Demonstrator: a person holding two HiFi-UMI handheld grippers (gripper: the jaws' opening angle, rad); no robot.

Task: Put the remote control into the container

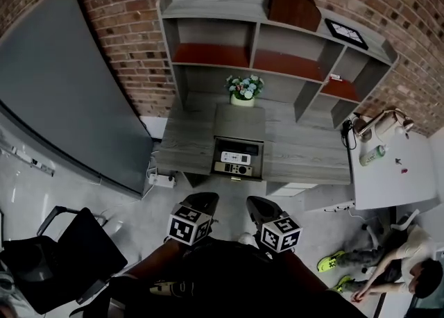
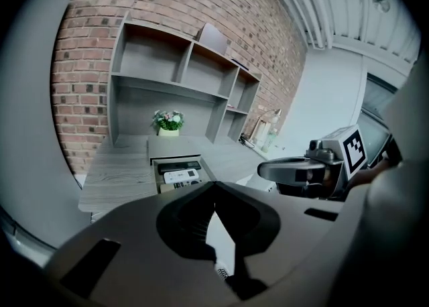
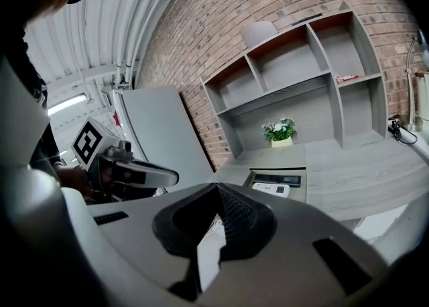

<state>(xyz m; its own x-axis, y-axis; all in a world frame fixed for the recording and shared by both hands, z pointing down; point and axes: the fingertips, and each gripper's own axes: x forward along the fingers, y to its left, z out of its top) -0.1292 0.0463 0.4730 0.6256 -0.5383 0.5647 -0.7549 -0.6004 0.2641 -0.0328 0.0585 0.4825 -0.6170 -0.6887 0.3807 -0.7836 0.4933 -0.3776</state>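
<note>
Both the left gripper [image 1: 206, 198] and right gripper [image 1: 256, 201] are pinched closed with nothing in them, hanging well short of the tabletop [image 1: 182, 144]. The white remote control [image 1: 235, 157] looks to be lying inside the open container [image 1: 214, 158], roughly 12 o'clock from both, well apart. If a grab is coming, I'd open the jaws early, come in over the rim and take it across its narrow sides

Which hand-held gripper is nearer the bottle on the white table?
Right. In the head view the right hand-held gripper is lower left of the bottle; the left hand-held gripper is farther left, beyond it.
</note>
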